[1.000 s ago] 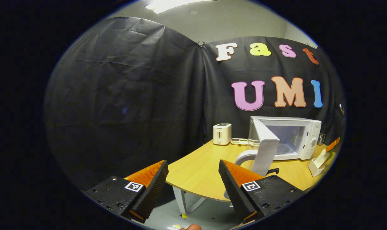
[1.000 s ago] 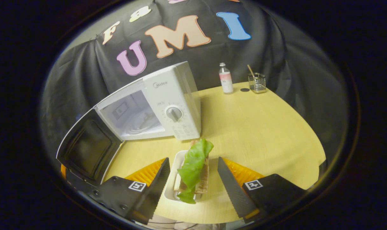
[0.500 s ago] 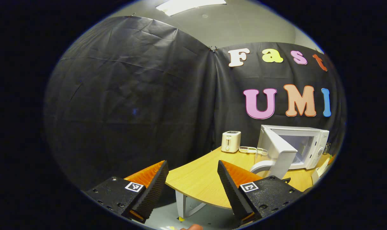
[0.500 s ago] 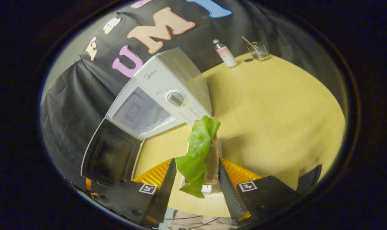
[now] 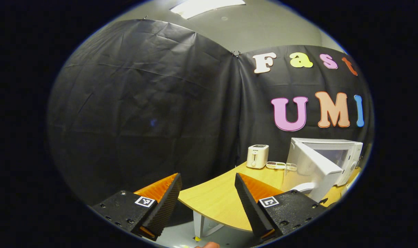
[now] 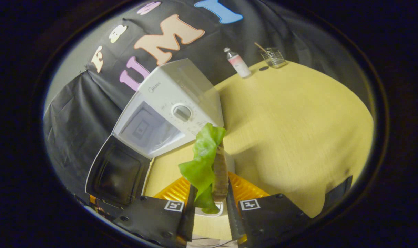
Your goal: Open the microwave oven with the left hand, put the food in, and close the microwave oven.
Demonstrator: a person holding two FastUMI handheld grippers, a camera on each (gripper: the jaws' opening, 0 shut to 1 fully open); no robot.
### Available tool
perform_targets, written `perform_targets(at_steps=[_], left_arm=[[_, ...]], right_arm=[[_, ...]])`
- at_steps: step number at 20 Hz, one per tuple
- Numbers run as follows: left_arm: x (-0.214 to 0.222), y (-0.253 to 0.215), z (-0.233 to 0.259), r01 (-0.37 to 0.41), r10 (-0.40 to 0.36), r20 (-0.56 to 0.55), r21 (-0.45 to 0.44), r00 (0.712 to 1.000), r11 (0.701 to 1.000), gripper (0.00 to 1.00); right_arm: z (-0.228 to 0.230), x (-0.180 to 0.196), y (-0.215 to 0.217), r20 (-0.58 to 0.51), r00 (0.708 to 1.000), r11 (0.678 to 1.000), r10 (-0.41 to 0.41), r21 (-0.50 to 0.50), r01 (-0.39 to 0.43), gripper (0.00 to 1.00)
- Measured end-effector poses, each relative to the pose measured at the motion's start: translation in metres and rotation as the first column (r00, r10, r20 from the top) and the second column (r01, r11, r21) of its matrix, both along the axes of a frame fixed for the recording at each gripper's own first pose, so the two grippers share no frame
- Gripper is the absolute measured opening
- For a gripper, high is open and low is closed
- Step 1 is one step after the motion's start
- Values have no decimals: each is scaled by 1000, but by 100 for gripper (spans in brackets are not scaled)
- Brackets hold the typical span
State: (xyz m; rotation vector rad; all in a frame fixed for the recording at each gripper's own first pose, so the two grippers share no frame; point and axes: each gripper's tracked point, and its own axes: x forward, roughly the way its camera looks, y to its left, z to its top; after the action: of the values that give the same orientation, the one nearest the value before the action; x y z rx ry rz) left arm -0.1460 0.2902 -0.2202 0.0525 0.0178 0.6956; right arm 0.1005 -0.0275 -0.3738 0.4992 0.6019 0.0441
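**Sandwich gripped, microwave door wide open**

The right gripper (image 6: pixel 209 206) has its fingers clenched on the sandwich (image 6: pixel 220 168), lettuce (image 6: pixel 202 162) flopping over its left side, just above a white tray (image 6: pixel 209 212) on the yellow table (image 6: pixel 298 124). Beyond it sits the microwave (image 6: pixel 171 103), door (image 6: pixel 115 172) swung open to the left. The left gripper (image 5: pixel 207 203) hangs off the table's near edge, fingers spread, holding nothing. A toaster (image 5: pixel 257 156) stands far back.

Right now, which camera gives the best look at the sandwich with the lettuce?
The right gripper view: the sandwich stands close up at centre, pinched between the right tongs, green leaf draped over it. The left gripper view faces the open microwave and booth wall instead.
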Motion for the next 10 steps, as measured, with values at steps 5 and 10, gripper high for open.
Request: perform_targets(at_steps=[5,10], left_arm=[[4,11,-9,-39,38,-6,-20,999,999,94],[7,16,-16,-44,43,-12,-39,999,998,94]], right_arm=[[40,7,-4,188,981,997,-48,-57,60,28],[66,12,18,313,946,996,-80,-1,84,35]])
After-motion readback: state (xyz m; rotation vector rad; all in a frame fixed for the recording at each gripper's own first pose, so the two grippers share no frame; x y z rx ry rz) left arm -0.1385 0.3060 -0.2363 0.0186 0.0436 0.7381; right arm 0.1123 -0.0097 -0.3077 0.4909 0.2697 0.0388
